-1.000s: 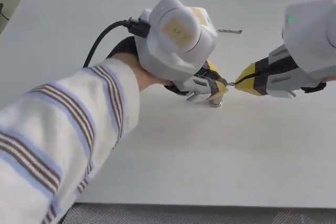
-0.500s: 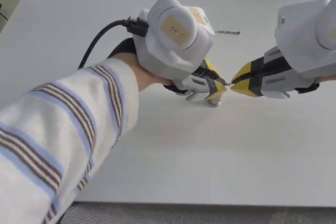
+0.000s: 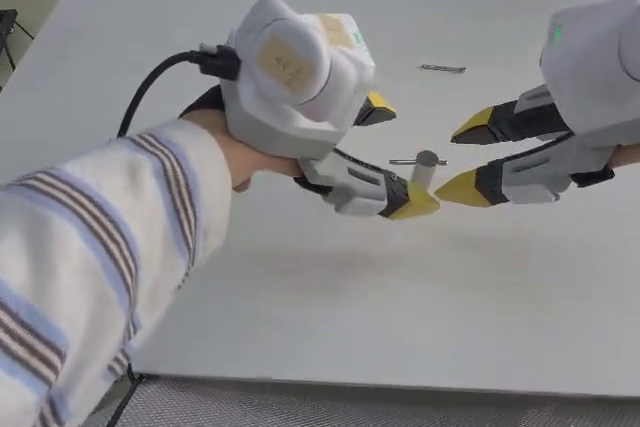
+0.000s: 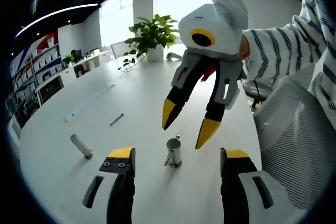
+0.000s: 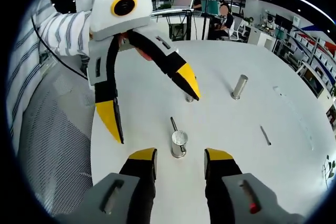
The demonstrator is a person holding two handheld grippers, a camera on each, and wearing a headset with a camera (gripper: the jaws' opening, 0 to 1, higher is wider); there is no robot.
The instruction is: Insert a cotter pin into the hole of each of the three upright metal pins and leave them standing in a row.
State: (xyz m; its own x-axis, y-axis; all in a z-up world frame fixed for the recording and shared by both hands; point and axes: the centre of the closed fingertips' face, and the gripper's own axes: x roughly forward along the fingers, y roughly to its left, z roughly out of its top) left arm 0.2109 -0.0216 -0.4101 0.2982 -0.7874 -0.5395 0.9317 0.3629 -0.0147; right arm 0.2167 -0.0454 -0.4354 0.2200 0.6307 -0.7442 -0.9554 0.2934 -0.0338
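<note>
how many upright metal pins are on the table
3: near metal pin with a cotter pin through it; middle metal pin, partly hidden behind the left gripper tip; far metal pin, standing clear beyond.

head: above, looking down | gripper views: low, close (opposed) | shared: metal pin [image 3: 425, 171]

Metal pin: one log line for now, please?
left tool open | right tool open | metal pin upright | cotter pin through it

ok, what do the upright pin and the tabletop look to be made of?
Upright pin: looks like metal, with a silvery, brushed sheen and bright highlights along the barrel. Tabletop: smooth, white and matte, with only soft glare. Probably laminate or painted board; can't tell which.
</note>
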